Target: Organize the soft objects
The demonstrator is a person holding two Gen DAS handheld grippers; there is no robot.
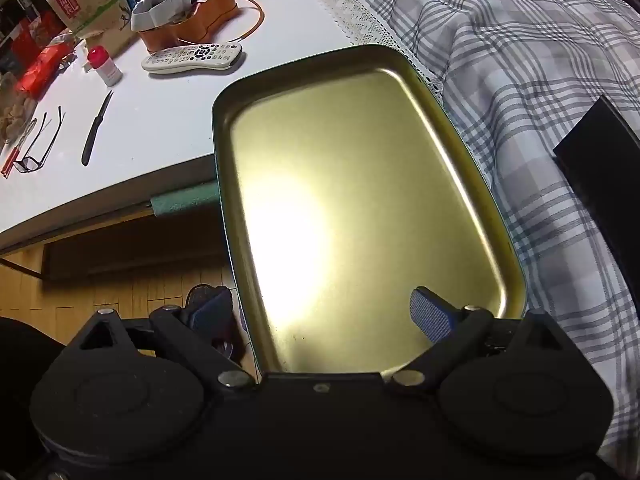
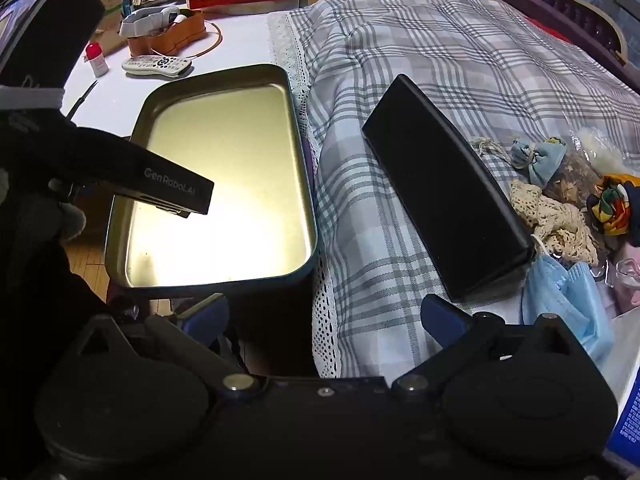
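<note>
1. Soft stuff first: your blue face mask (image 2: 560,296), cream lace piece (image 2: 560,220) and little blue pouch (image 2: 538,158) sit heaped on the plaid bedcover (image 2: 440,60), right of the black case (image 2: 448,208).
2. Gold tin tray (image 2: 224,176) sits empty beside the bed, probably where they go.
3. Your left gripper (image 1: 320,314) hangs wide over the tray (image 1: 360,184), holding nothing.
4. Your right gripper (image 2: 324,318) is wide too, empty, close to the mask, so that's my guess for the first grab.
</note>
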